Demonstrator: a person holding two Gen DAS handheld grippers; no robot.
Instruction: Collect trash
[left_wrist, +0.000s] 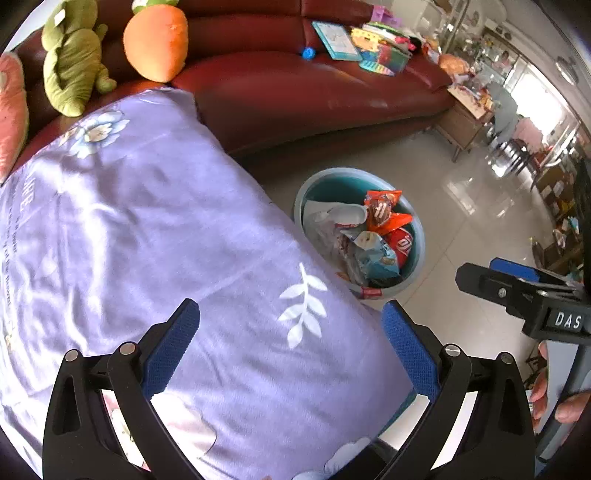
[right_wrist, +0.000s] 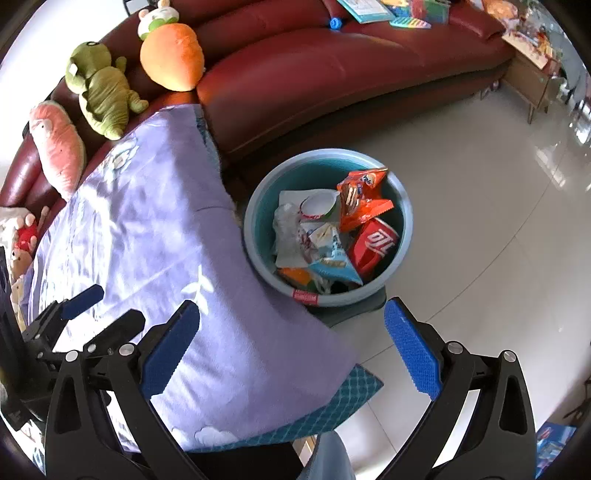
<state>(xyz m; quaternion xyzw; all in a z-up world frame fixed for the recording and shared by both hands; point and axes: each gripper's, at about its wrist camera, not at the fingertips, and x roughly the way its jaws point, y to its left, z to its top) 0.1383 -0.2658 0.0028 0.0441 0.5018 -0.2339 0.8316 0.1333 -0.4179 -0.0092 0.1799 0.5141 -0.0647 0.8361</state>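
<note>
Teal basin (right_wrist: 258, 206) on the pale tiled floor (right_wrist: 480, 229), standing just beside the edge of a lilac quilt (right_wrist: 147, 229) and in front of a dark red leather sofa (right_wrist: 332, 74).

Contents of basin: orange wrapper (right_wrist: 360, 197) at the far side; red packet (right_wrist: 375, 243) with white lettering at the right; white cup (right_wrist: 317, 206) near the middle; clear plastic bag (right_wrist: 286, 229) at the left; light blue packet (right_wrist: 332, 264) at the near side. All lie piled together, touching one another. A small red label (right_wrist: 304, 296) sits on the near rim.

Left gripper (left_wrist: 290, 347): blue pads (left_wrist: 171, 350) well apart, nothing between them, poised over the quilt. The same tool shows at the lower left of the right wrist view (right_wrist: 99, 308), also over the quilt.

Right gripper (right_wrist: 291, 347): blue pads (right_wrist: 412, 350) well apart, nothing held, above the quilt's near corner and the floor, the basin just ahead. In the left wrist view it (left_wrist: 480, 271) appears at the right edge, over the floor, right of the basin; a hand (left_wrist: 554, 398) grips its handle.

Sofa, left end: green plush (right_wrist: 101, 92), orange carrot plush (right_wrist: 171, 55), pink plush (right_wrist: 59, 147). Right end: books and toys (left_wrist: 369, 48), details too small to tell.
</note>
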